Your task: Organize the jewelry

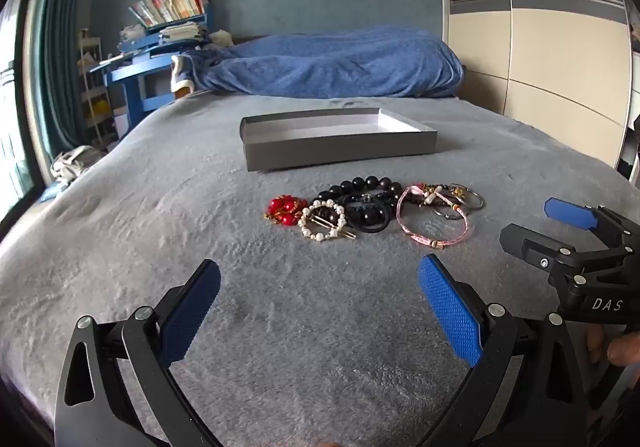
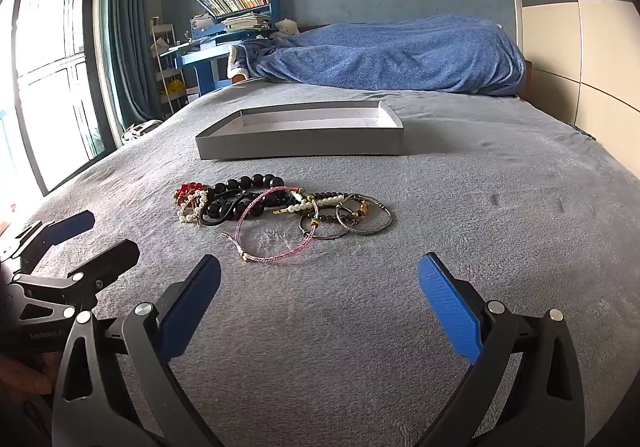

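Observation:
A heap of jewelry lies on the grey bedspread: a red bead piece (image 1: pixel 282 207), a pearl ring clip (image 1: pixel 322 222), a black bead bracelet (image 1: pixel 368 185), a pink cord bracelet (image 1: pixel 434 221) (image 2: pixel 276 231) and silver bangles (image 1: pixel 466 199) (image 2: pixel 364 217). Beyond the heap stands a shallow grey box (image 1: pixel 340 149) (image 2: pixel 300 147) with a white, empty inside. My left gripper (image 1: pixel 320 279) hovers open, short of the heap, nothing between its fingers. My right gripper (image 2: pixel 320 275) is also open and empty, near the pink bracelet; it also shows at the right of the left wrist view.
A bunched blue blanket (image 1: pixel 332 65) lies at the bed's far end. A blue desk (image 1: pixel 136 75) stacked with books stands at the back left, near a window with teal curtains (image 2: pixel 120 27). A cream wardrobe (image 1: pixel 540 27) lines the right side. A person's fingers (image 1: pixel 616 347) grip the right gripper's handle.

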`<state>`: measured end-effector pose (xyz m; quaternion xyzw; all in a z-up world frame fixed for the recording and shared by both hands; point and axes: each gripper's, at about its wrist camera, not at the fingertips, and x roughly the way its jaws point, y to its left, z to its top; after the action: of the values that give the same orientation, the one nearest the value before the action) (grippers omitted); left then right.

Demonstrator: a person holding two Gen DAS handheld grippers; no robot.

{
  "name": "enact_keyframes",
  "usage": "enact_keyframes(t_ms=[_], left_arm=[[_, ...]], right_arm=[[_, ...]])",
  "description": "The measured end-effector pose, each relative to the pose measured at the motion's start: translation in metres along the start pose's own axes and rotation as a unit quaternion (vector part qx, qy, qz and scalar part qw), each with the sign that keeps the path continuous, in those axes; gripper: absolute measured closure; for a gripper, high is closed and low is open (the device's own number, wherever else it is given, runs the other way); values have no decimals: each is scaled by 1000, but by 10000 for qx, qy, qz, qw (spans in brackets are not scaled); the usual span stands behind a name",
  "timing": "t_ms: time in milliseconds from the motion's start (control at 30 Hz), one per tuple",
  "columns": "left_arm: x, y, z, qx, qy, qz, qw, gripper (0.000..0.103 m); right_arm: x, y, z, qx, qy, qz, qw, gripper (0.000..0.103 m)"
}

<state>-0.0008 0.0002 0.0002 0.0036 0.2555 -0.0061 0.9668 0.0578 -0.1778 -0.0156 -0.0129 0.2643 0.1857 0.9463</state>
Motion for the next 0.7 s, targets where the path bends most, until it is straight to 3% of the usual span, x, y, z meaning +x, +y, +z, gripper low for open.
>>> enact_keyframes(t_ms=[700], left_arm=[[-4,-1,2,0,26,31,10000,5]], right_arm=[[1,1,-1,1,13,0,10000,5]])
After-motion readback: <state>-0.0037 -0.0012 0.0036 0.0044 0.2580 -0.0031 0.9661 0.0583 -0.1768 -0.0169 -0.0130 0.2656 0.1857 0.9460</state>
